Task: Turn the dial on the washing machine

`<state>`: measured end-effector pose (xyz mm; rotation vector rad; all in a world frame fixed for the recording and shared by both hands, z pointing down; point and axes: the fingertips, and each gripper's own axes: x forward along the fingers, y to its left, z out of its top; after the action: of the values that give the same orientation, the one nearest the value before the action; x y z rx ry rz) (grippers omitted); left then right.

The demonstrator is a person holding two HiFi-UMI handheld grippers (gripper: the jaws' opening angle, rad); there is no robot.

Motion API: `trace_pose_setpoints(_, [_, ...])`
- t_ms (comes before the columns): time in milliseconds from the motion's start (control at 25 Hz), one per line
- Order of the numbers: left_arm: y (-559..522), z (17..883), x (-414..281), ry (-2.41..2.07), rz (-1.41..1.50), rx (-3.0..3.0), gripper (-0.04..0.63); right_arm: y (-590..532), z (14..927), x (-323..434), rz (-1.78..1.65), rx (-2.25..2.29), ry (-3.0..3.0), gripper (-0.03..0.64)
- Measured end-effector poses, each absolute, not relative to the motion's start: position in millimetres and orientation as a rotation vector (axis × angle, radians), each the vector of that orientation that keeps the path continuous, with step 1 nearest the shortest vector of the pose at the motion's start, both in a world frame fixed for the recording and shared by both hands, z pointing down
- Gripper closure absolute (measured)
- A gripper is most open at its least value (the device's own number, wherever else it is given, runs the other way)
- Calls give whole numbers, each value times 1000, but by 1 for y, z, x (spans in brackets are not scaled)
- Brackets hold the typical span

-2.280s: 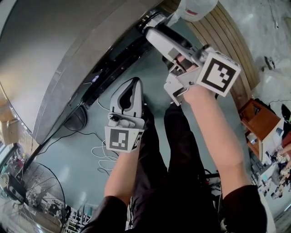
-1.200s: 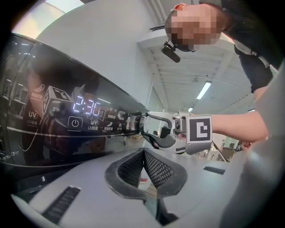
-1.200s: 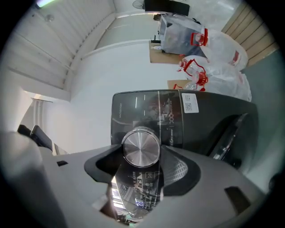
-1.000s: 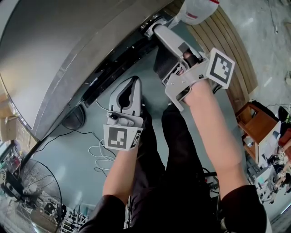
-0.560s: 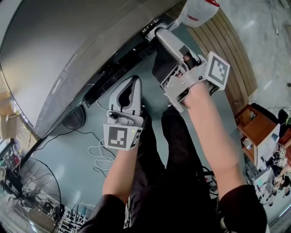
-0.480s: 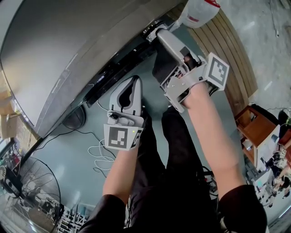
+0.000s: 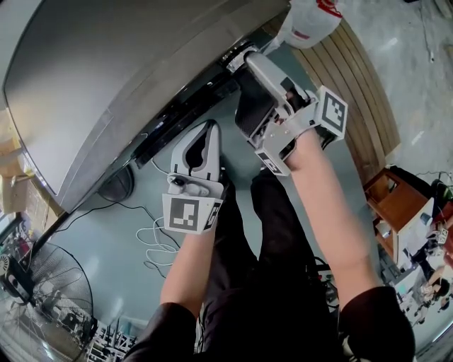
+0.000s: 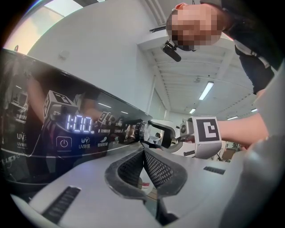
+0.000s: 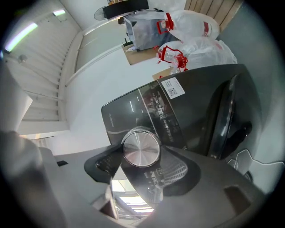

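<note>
Far left, a floor fan [image 7: 39, 293] and loose cables [image 7: 159, 233] lie on the blue-grey floor [image 7: 113, 233], beside the grey washing machine [image 7: 106, 85]. Its dark glossy control panel [image 8: 95, 133] is lit, and the display [image 8: 79, 124] reads 1:00. The left tool [image 8: 143, 155] hangs in front of that panel with its jaws pressed together on nothing, low and well apart from the dial [image 9: 140, 148], which sits further right along the same panel. The right tool [image 7: 248, 62] is the one at work: it faces the dial head-on, one jaw on each side of the brushed metal knob, closed round it as far as I can judge. The dial's axis points straight out of the panel and along the tool, so the coming move looks like a roll of the right wrist about that line, with no push or pull. The slick rim could slip if the grip loosens. To the right, white plastic bags [image 7: 311, 18] rest against a slatted wooden wall [image 7: 357, 81].
</note>
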<state>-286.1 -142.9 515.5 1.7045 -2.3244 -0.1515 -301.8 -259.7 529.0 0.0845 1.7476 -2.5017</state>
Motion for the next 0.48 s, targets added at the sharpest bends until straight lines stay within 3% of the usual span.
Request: trace_pose_setpoints(480, [-151,501,-289,-2364,-142,1698,580,-254,532,-302,-2644,141,1488,342])
